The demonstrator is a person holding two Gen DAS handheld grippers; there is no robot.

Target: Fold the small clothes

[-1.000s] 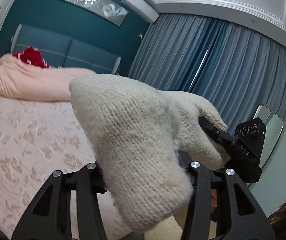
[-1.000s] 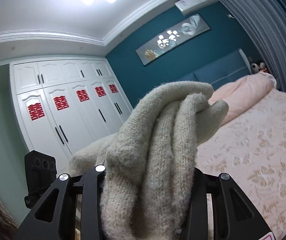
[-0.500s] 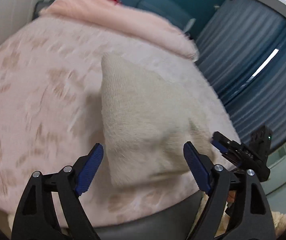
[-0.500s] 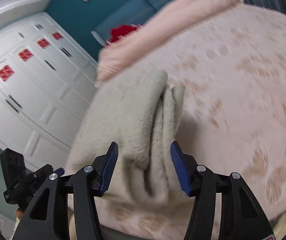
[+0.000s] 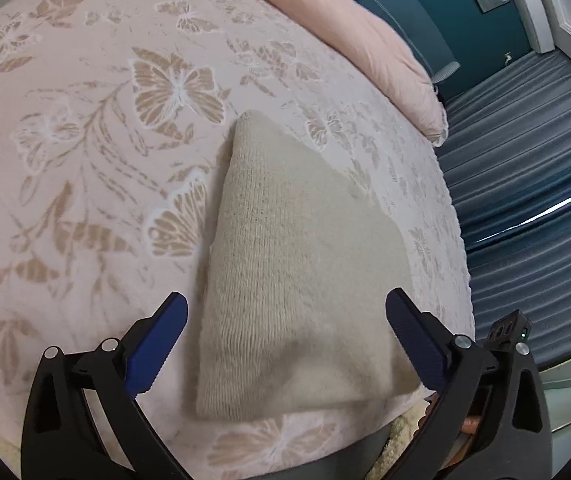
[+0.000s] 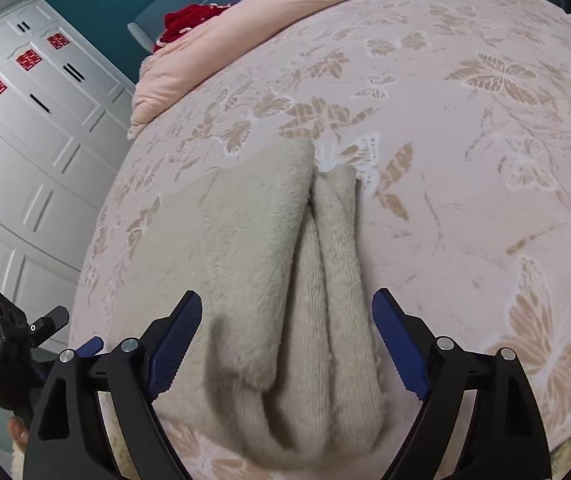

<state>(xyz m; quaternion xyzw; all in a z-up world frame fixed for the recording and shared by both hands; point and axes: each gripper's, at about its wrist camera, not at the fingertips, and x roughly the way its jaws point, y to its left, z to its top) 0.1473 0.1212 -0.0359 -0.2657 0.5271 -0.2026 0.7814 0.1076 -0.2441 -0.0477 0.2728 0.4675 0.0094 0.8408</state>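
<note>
A folded beige knit garment (image 5: 297, 272) lies flat on the pink butterfly-patterned bedspread (image 5: 85, 160) near the bed's front edge. My left gripper (image 5: 287, 316) hovers over its near end, jaws opening wide, the blue pads (image 5: 157, 344) clear of the knit. In the right wrist view the same garment (image 6: 269, 264) shows its stacked folds along the right side. My right gripper (image 6: 287, 312) stands above it, jaws opening, pads (image 6: 399, 344) apart from the cloth. The other gripper (image 6: 9, 348) shows at the lower left there.
A pink duvet (image 5: 365, 28) is bunched at the head of the bed, with a red item (image 6: 193, 20) on it. White wardrobe doors (image 6: 25, 128) stand left of the bed, blue-grey curtains (image 5: 525, 184) on the other side. A mirror (image 5: 569, 396) leans nearby.
Both grippers came down from holding the garment in the air, laid it on the bed and opened off it. The jaws are wider than half a second ago.
</note>
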